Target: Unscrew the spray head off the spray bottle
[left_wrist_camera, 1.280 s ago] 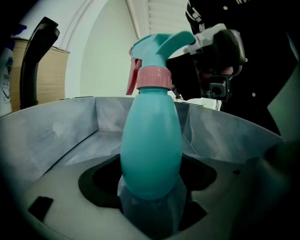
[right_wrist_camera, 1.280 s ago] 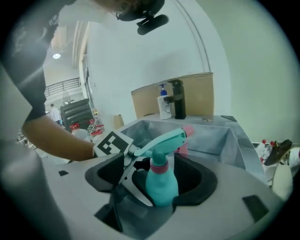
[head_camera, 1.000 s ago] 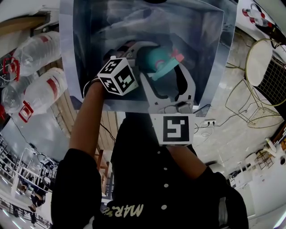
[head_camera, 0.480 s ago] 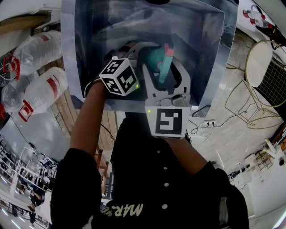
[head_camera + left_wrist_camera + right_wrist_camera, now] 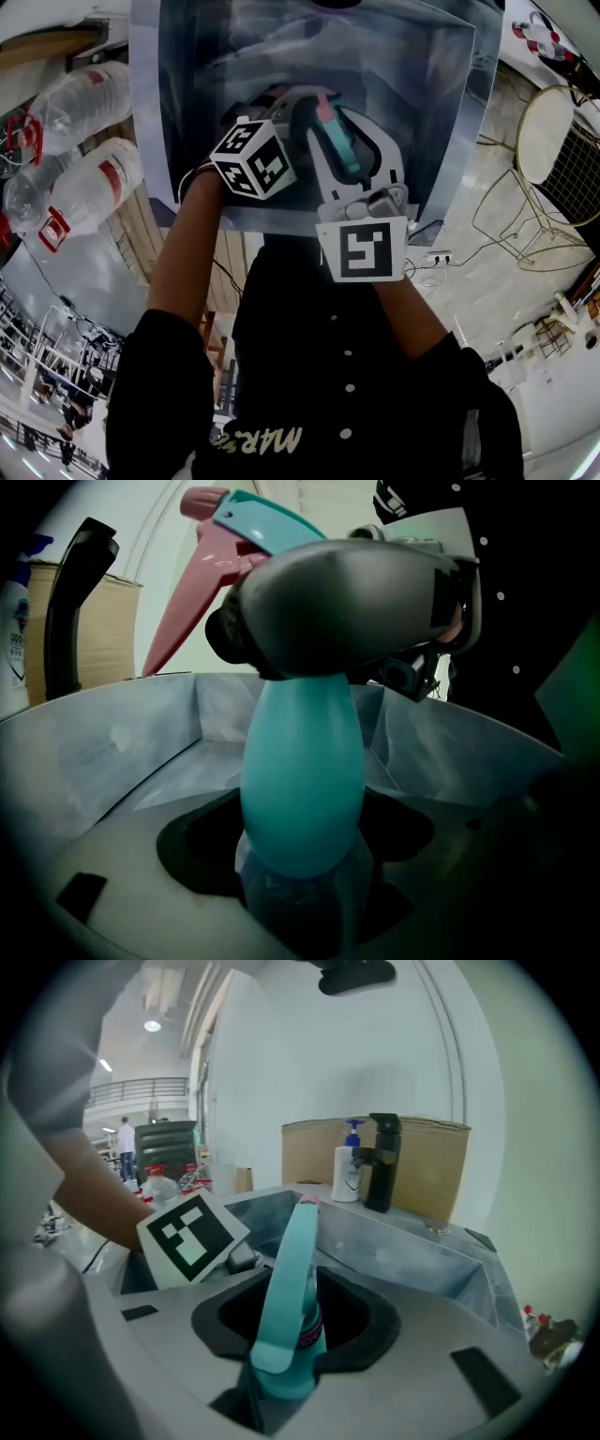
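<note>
1. My left claw [image 5: 300,897] is clenched low on the teal spray bottle [image 5: 302,780], above the metal basin [image 5: 112,752].
2. My right claw [image 5: 281,1372] has just been closing with the spray head [image 5: 291,1241] between its jaws. It looks clamped, though the contact is hard to judge.
3. The bottle stands upright, and the head's long axis runs away along the right claw.
4. The left gripper view shows the pink trigger [image 5: 183,611]; the right gripper view shows mostly the teal top.

spray head [image 5: 337,141] atop spray bottle [image 5: 302,771], in sink [image 5: 441,94]

The spray bottle [image 5: 302,789] is teal; its spray head [image 5: 246,522] is teal and pink.
</note>
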A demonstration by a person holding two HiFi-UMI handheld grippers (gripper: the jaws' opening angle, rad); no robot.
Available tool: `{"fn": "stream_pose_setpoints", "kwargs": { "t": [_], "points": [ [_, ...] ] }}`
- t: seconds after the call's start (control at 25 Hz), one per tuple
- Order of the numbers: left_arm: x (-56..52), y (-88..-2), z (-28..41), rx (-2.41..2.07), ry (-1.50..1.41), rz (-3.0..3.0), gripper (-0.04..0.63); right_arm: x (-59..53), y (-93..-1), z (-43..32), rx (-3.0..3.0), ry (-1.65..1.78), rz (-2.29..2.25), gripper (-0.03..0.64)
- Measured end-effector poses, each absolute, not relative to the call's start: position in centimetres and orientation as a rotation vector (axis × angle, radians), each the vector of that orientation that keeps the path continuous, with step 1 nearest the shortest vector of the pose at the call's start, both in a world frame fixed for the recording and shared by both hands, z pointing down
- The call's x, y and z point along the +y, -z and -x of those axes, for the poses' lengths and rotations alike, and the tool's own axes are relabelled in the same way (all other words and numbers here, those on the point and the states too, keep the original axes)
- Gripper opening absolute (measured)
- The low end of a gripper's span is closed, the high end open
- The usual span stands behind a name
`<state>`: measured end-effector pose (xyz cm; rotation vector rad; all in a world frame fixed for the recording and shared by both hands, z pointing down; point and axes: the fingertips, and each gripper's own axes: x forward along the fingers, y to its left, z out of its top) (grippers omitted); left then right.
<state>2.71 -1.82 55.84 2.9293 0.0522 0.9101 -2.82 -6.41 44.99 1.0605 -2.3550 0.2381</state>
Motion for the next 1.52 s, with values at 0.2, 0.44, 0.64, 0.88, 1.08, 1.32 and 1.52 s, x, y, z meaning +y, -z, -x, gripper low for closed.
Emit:
{"fn": "stream_pose_setpoints", "kwargs": {
  "t": [0.2,0.44,0.64,0.88,1.08,1.32,1.52],
  "points": [
    [-1.5,-55.7,-2.6,0.095,-0.889,-2.940,0.390,-5.0,-45.0,3.5,-2.529,-0.276,-0.642,0.143],
    [-1.4,-55.7,-2.7,0.104,-0.889,-2.943,0.390,-3.5,-45.0,3.7,-2.573,-0.106,-0.284,0.143],
    [-1.5,-55.7,-2.6,0.105,-0.881,-2.943,0.390,-3.3,-44.7,3.8,-2.648,-0.090,-0.165,0.141],
    [-1.6,-55.9,-2.5,0.102,-0.884,-2.933,0.390,-3.4,-44.1,3.7,-2.716,-0.132,-0.164,0.140],
    [-1.5,-55.9,-2.5,0.100,-0.881,-2.933,0.390,-3.5,-43.2,3.2,-2.751,-0.190,-0.200,0.140],
    [-1.4,-55.7,-2.5,0.098,-0.880,-2.932,0.390,-3.4,-40.4,3.2,-2.830,-0.216,-0.236,0.141],
    [-1.8,-55.7,-2.5,0.073,-0.873,-2.927,0.390,-4.1,-38.1,2.8,-2.872,-0.190,-0.288,0.141]
  ]
}}
